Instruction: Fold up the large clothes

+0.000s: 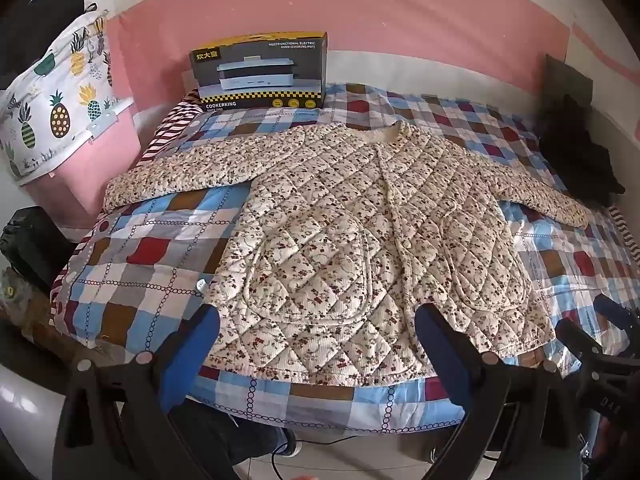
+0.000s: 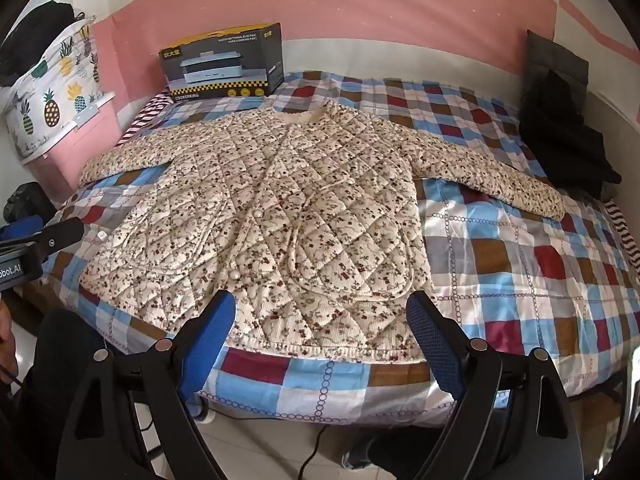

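Bed [image 1: 132, 256] under a checked quilt fills both views, and on it, across the middle of each frame, a quilted floral jacket [image 1: 360, 216] lies flat and face up, front closed, sleeves spread toward the left and right edges, hem toward the bottom of the frame; no fold appears to have been made, so the task looks to be at its very start. A cooker box [image 1: 260, 70] stands at the upper left, beyond the collar; dark clothes [image 1: 576, 152] are heaped at the upper right. Left gripper [image 1: 316, 344] hangs over the hem at lower centre, jaws wide apart and holding nothing; right gripper [image 2: 320, 340] does the same in its own view. The likely next move is to bring each gripper to a sleeve or shoulder, pinch the thick padding firmly and carry it inward over the body.
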`<state>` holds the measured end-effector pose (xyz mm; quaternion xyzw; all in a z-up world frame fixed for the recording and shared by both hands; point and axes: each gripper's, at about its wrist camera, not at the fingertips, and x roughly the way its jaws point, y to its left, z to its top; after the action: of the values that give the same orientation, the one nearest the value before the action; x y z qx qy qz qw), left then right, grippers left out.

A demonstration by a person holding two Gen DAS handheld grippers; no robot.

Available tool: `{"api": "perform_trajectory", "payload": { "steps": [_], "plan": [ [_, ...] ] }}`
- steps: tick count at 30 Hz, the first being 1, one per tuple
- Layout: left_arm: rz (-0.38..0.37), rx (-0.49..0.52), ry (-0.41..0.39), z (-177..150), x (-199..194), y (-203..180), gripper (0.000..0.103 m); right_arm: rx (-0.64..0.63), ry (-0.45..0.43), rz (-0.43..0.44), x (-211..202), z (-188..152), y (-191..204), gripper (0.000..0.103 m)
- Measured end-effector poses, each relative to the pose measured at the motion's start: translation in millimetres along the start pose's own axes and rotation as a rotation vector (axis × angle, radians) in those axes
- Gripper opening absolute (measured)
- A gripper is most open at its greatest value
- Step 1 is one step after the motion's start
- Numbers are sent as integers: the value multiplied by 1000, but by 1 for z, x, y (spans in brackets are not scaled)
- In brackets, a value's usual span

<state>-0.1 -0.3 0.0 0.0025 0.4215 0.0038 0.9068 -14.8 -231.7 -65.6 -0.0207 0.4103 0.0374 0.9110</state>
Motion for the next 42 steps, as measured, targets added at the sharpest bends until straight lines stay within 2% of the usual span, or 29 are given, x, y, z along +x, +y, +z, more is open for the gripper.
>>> {"api": "perform_trajectory", "payload": {
  "steps": [27,29,42],
  "plan": [
    [-21,-8,27,-15,3,-3,99,-3,2,-5,-2,1,3,88],
    [-24,-9,34,-6,4,-1,99,-3,2,-6,-2,1,2,88],
    [-30,-10,47,-7,7,-2,99,-1,5,-3,-1,2,1,88]
  ]
}}
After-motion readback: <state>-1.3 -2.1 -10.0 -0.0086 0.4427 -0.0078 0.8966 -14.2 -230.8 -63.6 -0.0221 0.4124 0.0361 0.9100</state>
